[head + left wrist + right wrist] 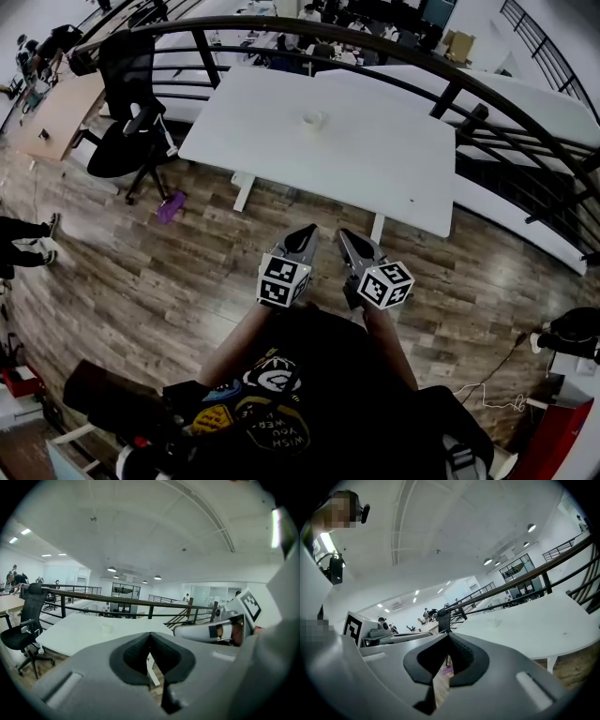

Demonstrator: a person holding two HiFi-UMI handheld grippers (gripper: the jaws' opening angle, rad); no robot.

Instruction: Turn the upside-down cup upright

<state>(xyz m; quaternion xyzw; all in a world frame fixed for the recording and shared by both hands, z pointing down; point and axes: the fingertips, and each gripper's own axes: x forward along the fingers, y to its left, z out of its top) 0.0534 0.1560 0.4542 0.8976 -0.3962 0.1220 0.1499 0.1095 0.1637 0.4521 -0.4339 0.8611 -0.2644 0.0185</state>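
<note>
A small pale cup (314, 120) stands alone near the middle of the white table (375, 178); the left gripper view shows the cup (107, 628) as a small shape, and I cannot tell which way up it is. Both grippers hover over the wooden floor, short of the table's near edge and far from the cup. My left gripper (307, 231) is shut with nothing in it. Beside it my right gripper (344, 234) is shut and empty too. The left gripper view catches the right gripper (180, 631) at its right side.
A dark curved railing (394, 47) arcs over and behind the table. A black office chair (127, 141) stands left of the table, with a purple object (171, 206) on the floor near it. More desks and people are in the far background.
</note>
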